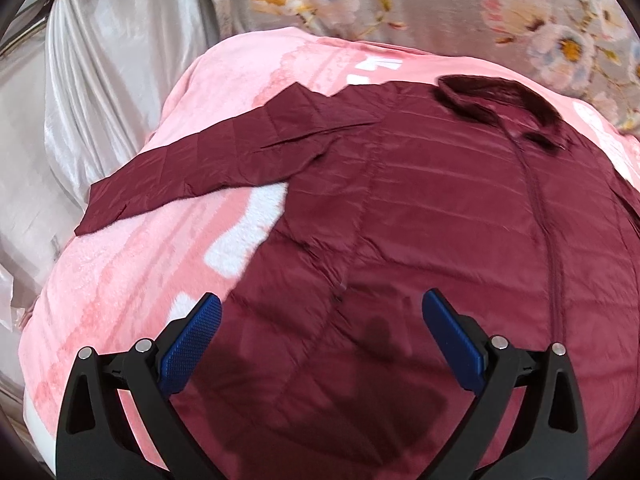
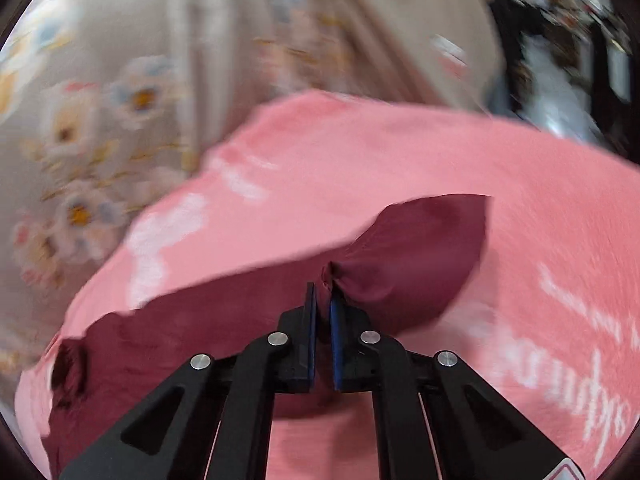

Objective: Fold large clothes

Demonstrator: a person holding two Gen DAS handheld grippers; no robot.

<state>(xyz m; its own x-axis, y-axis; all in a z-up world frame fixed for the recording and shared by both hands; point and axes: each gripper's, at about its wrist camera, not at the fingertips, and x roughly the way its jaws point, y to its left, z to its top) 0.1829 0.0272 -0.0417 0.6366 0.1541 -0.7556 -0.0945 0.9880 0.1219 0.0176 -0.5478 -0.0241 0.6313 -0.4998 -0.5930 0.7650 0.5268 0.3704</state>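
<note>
Left wrist view: the left gripper [image 1: 320,320] hovers above the jacket [image 1: 420,248], its blue-padded fingers [image 1: 192,344] spread wide and holding nothing. The maroon quilted jacket lies flat on a pink blanket [image 1: 120,272], one sleeve [image 1: 224,160] stretched out to the side, dark collar [image 1: 492,100] at the far end.

Right wrist view: blurred. The right gripper [image 2: 323,300] has its fingers closed on a bunched sleeve end [image 2: 416,256] of the jacket, which puffs out beyond the tips above the blanket [image 2: 400,152]. Floral fabric [image 2: 120,92] lies past the blanket.
</note>
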